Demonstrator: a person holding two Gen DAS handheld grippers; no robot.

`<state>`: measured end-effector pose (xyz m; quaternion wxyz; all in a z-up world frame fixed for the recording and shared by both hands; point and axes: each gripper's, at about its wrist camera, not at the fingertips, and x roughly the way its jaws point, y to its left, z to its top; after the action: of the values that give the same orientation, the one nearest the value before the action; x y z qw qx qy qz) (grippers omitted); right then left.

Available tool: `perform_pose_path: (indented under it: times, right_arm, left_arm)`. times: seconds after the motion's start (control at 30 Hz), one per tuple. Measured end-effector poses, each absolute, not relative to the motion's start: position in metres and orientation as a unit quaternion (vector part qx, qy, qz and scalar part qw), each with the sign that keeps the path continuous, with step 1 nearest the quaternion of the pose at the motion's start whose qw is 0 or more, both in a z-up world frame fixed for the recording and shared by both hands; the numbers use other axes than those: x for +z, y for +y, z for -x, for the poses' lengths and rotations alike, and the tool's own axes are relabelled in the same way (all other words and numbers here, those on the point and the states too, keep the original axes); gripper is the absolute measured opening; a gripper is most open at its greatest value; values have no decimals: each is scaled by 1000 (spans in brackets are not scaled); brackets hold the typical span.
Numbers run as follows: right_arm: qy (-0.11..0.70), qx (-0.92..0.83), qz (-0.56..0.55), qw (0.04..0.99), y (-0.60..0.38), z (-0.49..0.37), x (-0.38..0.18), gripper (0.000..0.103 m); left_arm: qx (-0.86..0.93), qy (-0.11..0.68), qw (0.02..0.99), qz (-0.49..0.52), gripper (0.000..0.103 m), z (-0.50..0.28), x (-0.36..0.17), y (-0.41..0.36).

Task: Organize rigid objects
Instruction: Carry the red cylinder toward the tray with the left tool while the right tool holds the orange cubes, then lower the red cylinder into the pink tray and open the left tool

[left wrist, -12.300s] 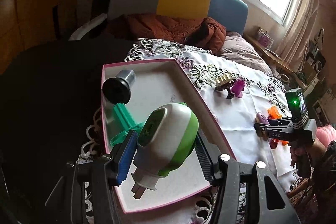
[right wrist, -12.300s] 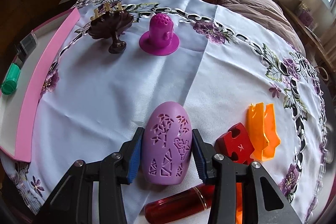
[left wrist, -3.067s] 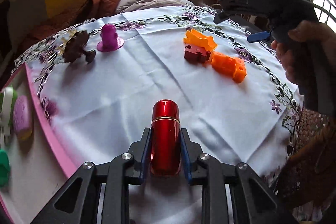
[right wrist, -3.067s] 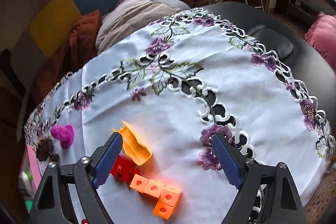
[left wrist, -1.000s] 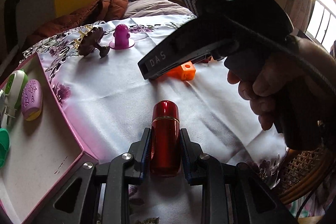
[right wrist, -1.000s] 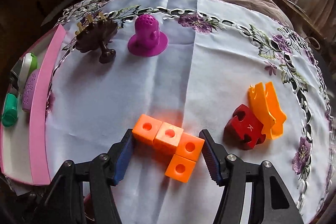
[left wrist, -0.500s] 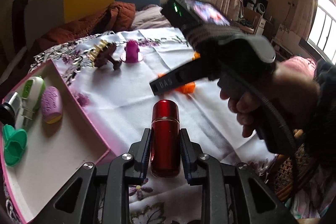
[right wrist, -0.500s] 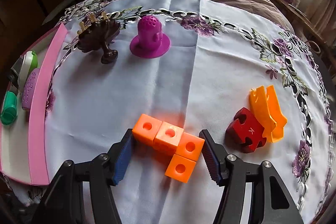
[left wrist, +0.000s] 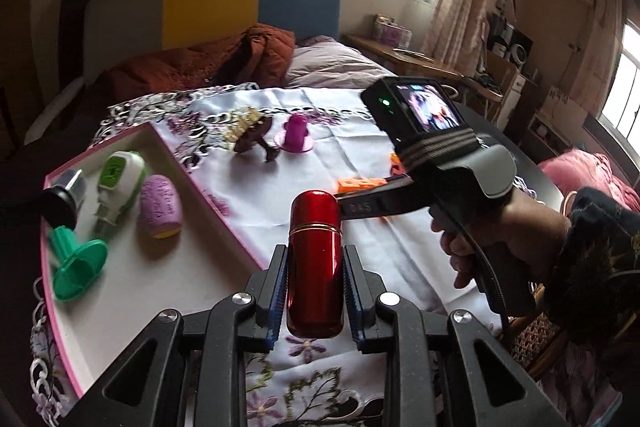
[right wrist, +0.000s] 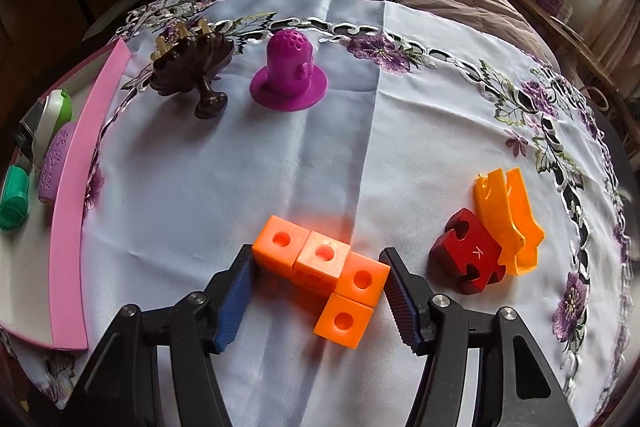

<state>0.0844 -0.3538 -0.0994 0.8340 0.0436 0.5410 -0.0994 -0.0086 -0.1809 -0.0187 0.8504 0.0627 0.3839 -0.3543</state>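
- the left gripper [left wrist: 315, 291] is clamping a red tube [left wrist: 315, 263], holding it beside the pink tray [left wrist: 208, 201].
- the right gripper [right wrist: 318, 281] is sitting wide around the orange blocks [right wrist: 326, 269], right of the tray.

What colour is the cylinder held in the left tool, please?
Glossy red cylinder with a thin gold band; clearest in the left wrist view.

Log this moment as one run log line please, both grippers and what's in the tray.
left gripper: shut on red cylinder, beside pink tray | right gripper: open around orange block piece | tray: four items
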Motion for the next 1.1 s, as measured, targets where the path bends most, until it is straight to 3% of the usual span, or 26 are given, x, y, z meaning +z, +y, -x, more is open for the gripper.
perform_pose_path:
  times: [0.63, 1.1]
  right_arm:
    - [540, -100, -30, 835, -350, -84, -100, 62]
    - [543, -100, -41, 833, -351, -84, -99, 62]
  left_arm:
    - [-290, 417, 861, 15, 26, -14, -19, -109]
    - [-165, 503, 844, 84, 26, -69, -67, -35]
